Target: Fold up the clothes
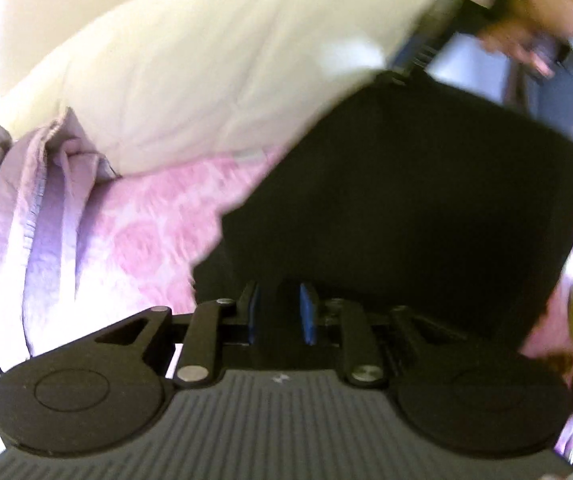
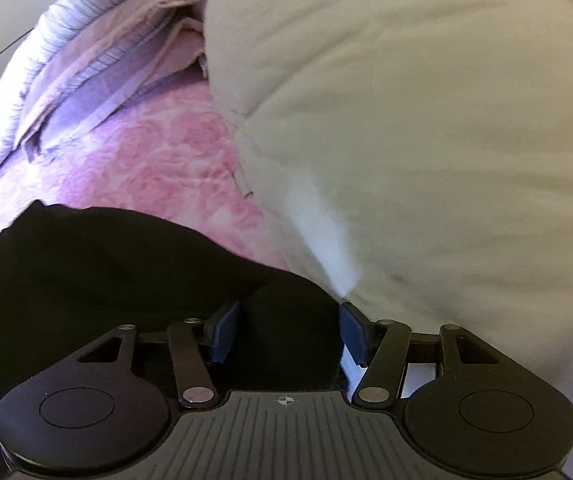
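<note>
I am holding my left gripper [image 1: 280, 312] low over a black garment [image 1: 426, 208], its blue pads [image 1: 307, 314] standing close together with only a narrow gap between them. Dark cloth is lying right at the tips, but I cannot tell whether any of it is caught between the pads or whether they are merely hovering over it. My right gripper [image 2: 290, 334] is standing with its jaws well apart, released, and a rounded hump of the same black garment [image 2: 126, 272] is rising into the space between the pads without being pressed by either one.

The garment is lying spread on a pink rose-patterned bedspread [image 2: 158, 152], its edge running out to the left in the right wrist view. Just beyond it a big cream pillow [image 2: 426, 128] is bulging up, nearly touching the right-hand pad of my right gripper and overlapping the far edge of the black cloth in the left wrist view. Farther off, a crumpled lilac striped sheet [image 2: 98, 52] is lying bunched against the pillow's far side. At the top right of the left wrist view, a hand [image 1: 546, 8] is showing, blurred, around the handle of the other gripper.
</note>
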Motion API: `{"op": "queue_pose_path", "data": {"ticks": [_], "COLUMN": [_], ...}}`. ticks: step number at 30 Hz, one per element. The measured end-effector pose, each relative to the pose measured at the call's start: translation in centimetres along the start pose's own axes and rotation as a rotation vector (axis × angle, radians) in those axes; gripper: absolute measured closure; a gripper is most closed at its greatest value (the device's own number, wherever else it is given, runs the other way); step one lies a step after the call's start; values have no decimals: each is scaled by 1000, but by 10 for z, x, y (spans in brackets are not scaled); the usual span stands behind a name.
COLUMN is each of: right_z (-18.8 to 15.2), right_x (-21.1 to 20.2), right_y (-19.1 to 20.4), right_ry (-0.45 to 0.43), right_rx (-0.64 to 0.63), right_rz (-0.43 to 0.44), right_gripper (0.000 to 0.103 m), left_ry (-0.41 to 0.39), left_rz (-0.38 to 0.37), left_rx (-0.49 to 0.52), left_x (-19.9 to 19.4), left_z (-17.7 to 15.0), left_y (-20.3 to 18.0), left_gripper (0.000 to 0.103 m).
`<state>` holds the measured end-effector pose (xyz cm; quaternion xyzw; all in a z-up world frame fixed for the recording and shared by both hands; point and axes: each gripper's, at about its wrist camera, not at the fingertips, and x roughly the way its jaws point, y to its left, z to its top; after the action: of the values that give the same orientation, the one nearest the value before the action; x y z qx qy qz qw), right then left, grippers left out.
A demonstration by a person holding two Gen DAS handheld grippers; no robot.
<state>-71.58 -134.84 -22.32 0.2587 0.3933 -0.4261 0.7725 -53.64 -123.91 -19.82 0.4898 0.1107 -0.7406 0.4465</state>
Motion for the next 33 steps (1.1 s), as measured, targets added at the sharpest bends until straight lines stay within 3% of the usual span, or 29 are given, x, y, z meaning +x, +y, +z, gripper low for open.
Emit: {"op": "queue_pose_path", "data": {"ticks": [2,5,7,10,15,20,23,27,33], "right_z": [-4,-22,-35,-54,-42,-61,-87,-111,-112], "right_x": [-24,-51,-40,-13,-37,-87,-90,-80,-120], "right_y": [11,31,38,22,10,26,45,54,60], "right_ry": [-71,-146,-86,-29,-11,-44,6,57,-16], "right_rx": [-38,-49,-44,92,147,152,116,36,45], "right_rz": [-26,4,53,116,138,131,147,155,155], "right_gripper": [45,45,45,45,44,44,44,44,44], "left_ry": [10,74,88,94,95,65,142,148,169], "left_rz": [-24,-70,-87,-98,-63,-102,-106,-80,-1], "left_rx": [-60,-133,-154,-165,-154,-145,-122,-121,-119], "left_x": [13,51,64,74,41,-13,-7,-2,-40], "left_z": [8,12,13,14,20,-18,-45,-50,-48], "left_y": [16,31,36,42,46,20,-6,-15,-25], "left_gripper": [84,84,84,81,80,80,82,83,81]}}
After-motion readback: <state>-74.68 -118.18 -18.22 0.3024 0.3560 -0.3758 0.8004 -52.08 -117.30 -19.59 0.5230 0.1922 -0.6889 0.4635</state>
